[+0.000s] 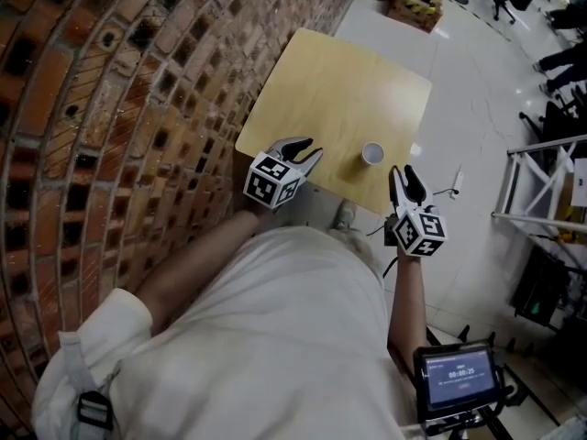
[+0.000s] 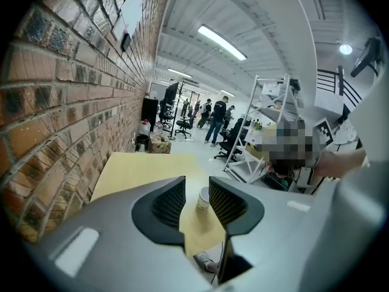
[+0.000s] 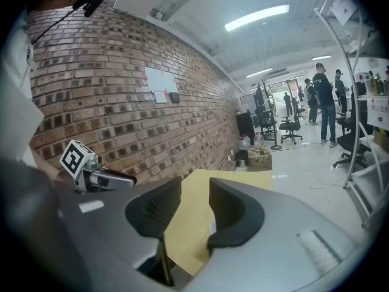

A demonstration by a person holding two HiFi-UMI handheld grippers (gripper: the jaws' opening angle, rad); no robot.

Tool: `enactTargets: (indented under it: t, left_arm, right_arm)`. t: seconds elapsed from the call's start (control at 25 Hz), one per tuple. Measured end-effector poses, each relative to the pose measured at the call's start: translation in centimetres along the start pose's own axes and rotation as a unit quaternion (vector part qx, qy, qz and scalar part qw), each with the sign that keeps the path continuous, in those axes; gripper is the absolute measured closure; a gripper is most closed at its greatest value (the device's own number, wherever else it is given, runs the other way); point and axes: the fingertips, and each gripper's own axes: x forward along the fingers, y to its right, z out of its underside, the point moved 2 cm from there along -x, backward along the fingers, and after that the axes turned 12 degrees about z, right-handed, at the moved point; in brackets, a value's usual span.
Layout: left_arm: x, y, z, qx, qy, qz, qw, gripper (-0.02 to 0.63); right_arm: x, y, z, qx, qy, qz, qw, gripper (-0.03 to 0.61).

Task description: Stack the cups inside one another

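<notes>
A single white paper cup (image 1: 372, 154) stands upright near the front edge of the pale wooden table (image 1: 316, 76); I cannot tell whether others are nested in it. My left gripper (image 1: 310, 150) hovers at the table's front edge, left of the cup, open and empty. In the left gripper view the cup (image 2: 203, 198) shows through the gap of that gripper (image 2: 197, 185), farther out on the table. My right gripper (image 1: 403, 174) is just right of the cup, off the table's corner, open and empty. In the right gripper view (image 3: 195, 190) only a sliver of the cup (image 3: 212, 227) shows.
A brick wall (image 1: 110, 108) runs along the table's left side. A white metal rack (image 1: 541, 181) stands on the right, and a small screen (image 1: 456, 374) sits low by my right arm. Office chairs, a cardboard box (image 1: 415, 7) and people lie beyond the table.
</notes>
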Motion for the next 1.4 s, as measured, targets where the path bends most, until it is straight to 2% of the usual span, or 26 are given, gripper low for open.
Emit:
enactTargets:
  t: [0.32, 0.6, 0.8, 0.92, 1.04, 1.2, 1.4]
  left_arm:
    - [-0.3, 1.3, 0.2, -0.001, -0.005, 0.013, 0.9999, 0.471]
    - [-4.1, 1.3, 1.8, -0.004, 0.006, 0.016, 0.9998, 0.471]
    - [-5.2, 2.0, 4.1, 0.032, -0.005, 0.030, 0.9990, 0.472]
    - [-6.3, 3.2, 5.1, 0.003, -0.002, 0.042, 0.9991, 0.472]
    - [-7.6, 4.7, 4.3, -0.017, 0.028, 0.058, 0.9978, 0.472]
    - [-8.2, 5.9, 3.0, -0.004, 0.053, 0.066, 0.9964, 0.476]
    - [-9.2, 9.9, 4.5, 0.031, 0.036, 0.083, 0.9954, 0.476]
  right_arm:
    - [-0.3, 0.3, 0.8, 0.006, -0.007, 0.008, 1.000, 0.440]
    - [-2.3, -2.9, 2.1, 0.002, -0.013, 0.016, 1.000, 0.445]
    - [-5.2, -3.8, 2.8, 0.018, 0.010, 0.031, 0.999, 0.445]
    - [-7.2, -3.5, 3.8, 0.026, 0.008, 0.047, 0.999, 0.445]
    - [-8.5, -3.6, 5.2, 0.028, 0.001, 0.061, 0.998, 0.444]
    - [-8.8, -5.7, 5.4, 0.019, 0.004, 0.051, 0.999, 0.444]
    - [-11.0, -8.1, 4.8, 0.013, 0.022, 0.027, 0.999, 0.444]
